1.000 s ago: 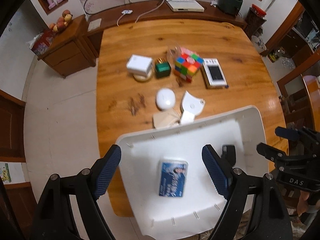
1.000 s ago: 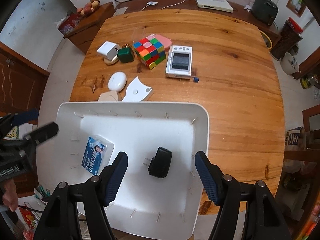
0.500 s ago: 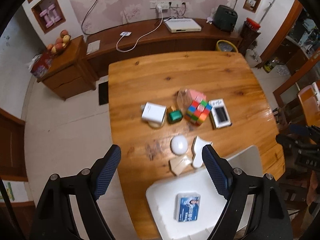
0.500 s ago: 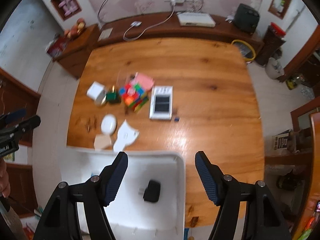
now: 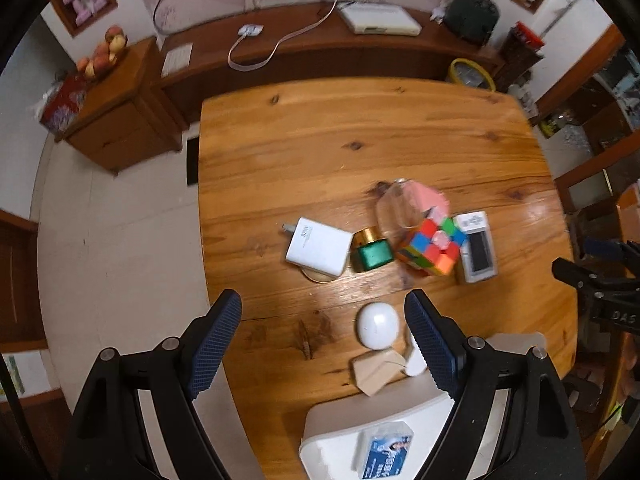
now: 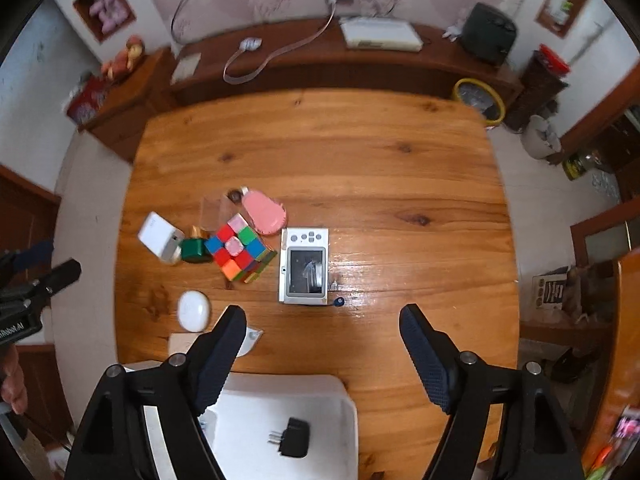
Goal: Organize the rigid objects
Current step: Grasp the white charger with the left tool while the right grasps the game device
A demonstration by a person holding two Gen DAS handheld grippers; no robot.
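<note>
Left gripper [image 5: 324, 344]: jaws wide apart, nothing between them, hanging over the wooden table [image 5: 360, 152].
Earbud case [image 5: 377, 325]: white, between the left fingertips, toward the right one.
Right gripper [image 6: 322, 354]: jaws opening, gripping nothing, bare wood below.
Digital camera [image 6: 305, 266]: at 12 o'clock from the right gripper, screen up, long axis running toward the far wall.
Colour cube [image 6: 239, 247]: at 11 o'clock, touching the green jar [image 6: 195, 249].
White tray [image 6: 340, 432]: at 6 o'clock, near table edge.
Only right view shows: black plug adapter [image 6: 294, 437] in tray, prongs pointing to 9 o'clock.
Only left view shows: blue-printed box [image 5: 386, 456] in tray.
</note>
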